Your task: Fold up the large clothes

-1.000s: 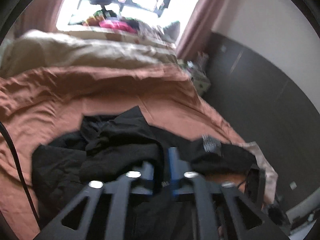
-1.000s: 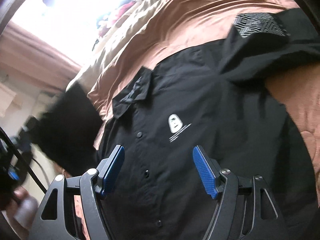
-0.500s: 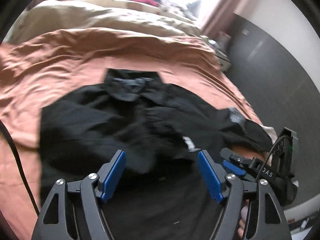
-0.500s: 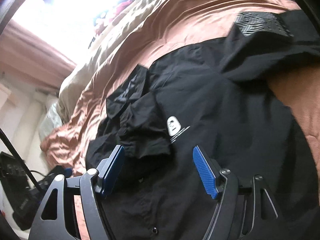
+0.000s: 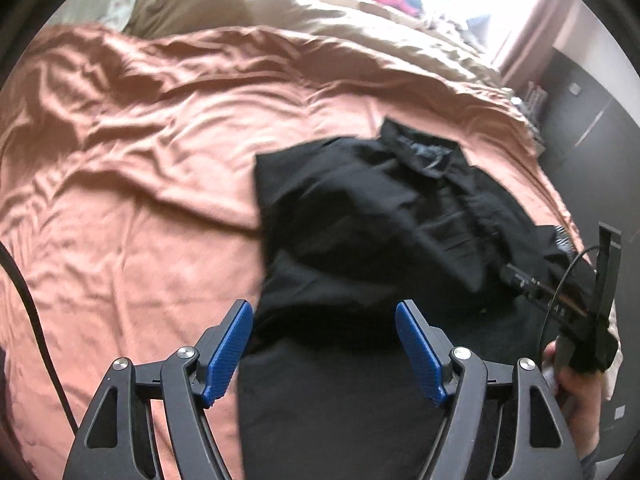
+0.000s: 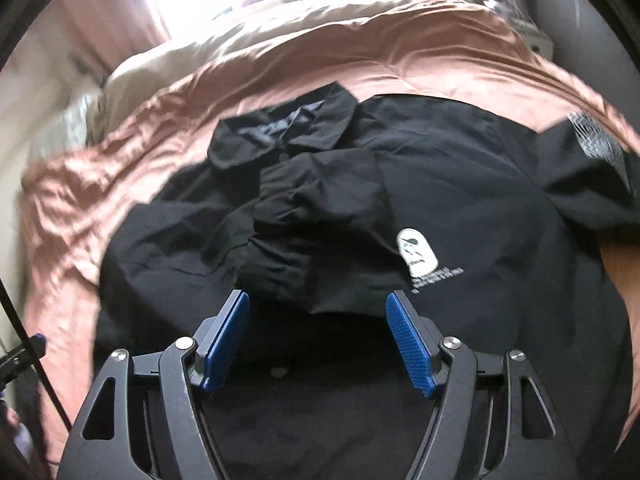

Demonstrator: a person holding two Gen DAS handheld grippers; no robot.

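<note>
A black button-up shirt (image 6: pixel 460 200) lies face up on the rust-coloured bedspread (image 5: pixel 120 200), collar (image 6: pixel 288 128) toward the far side. One sleeve (image 6: pixel 304 220) is folded across the chest, beside a white logo (image 6: pixel 416 252). The other sleeve, with a grey patterned patch (image 6: pixel 596 144), spreads out to the right. My left gripper (image 5: pixel 324 344) hangs open over the shirt's (image 5: pixel 360 220) left edge, nothing between its pads. My right gripper (image 6: pixel 318 336) stands open above the shirt's front, below the folded sleeve, and is empty too.
A beige duvet (image 5: pixel 240 8) is bunched at the far end of the bed under a bright window. A dark wall panel (image 5: pixel 592 120) runs along the right side. A hand (image 5: pixel 576 384) holding the other tool shows at the right; a black cable (image 5: pixel 24 292) crosses the left.
My left gripper let go of the bunched black fabric, opened wide and swung toward the shirt's left side. The sleeve now lies across the chest. The right gripper rolled and stayed open.
</note>
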